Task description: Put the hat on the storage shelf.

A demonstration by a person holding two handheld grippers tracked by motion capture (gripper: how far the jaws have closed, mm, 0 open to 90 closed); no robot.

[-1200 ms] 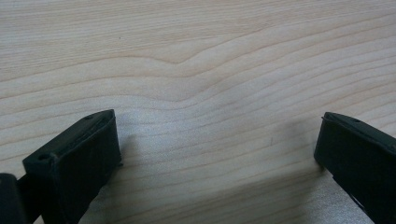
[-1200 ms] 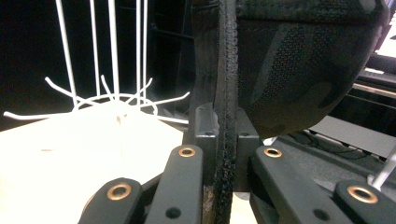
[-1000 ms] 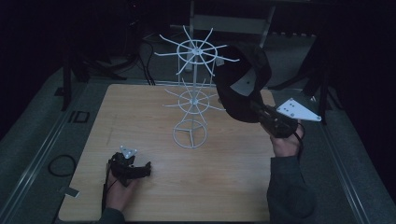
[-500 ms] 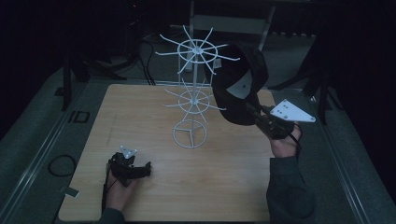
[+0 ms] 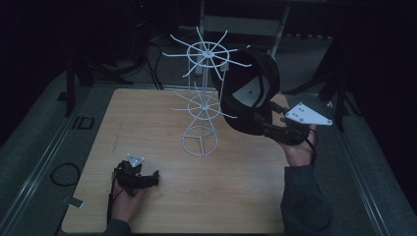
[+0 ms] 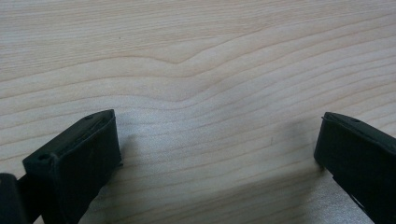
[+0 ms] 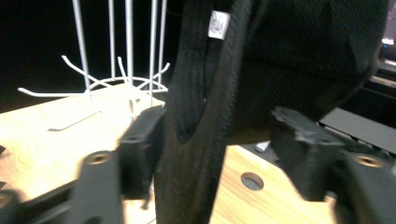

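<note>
A black cap (image 5: 248,98) hangs in the air to the right of a white wire rack (image 5: 200,105), touching or nearly touching its right-hand prongs. My right gripper (image 5: 268,129) is shut on the cap's lower edge, and a hand holds it from below. In the right gripper view the cap (image 7: 289,56) fills the space between the two jaws of this gripper (image 7: 217,135), with the rack's wires (image 7: 126,56) behind on the left. My left gripper (image 5: 147,178) rests on the wooden table (image 5: 147,118) near its front left, open. Only bare wood lies between its jaws (image 6: 217,149).
The rack has two tiers of curved prongs on a central pole and a round base ring (image 5: 199,141) mid-table. Dark grey floor (image 5: 39,147) surrounds the table, and a cable loop (image 5: 65,173) lies at the left. Round holes (image 7: 252,181) mark the tabletop near the right edge.
My right gripper has carried the cap leftward, closer to the rack's upper prongs. The left gripper has stayed still on the table.
</note>
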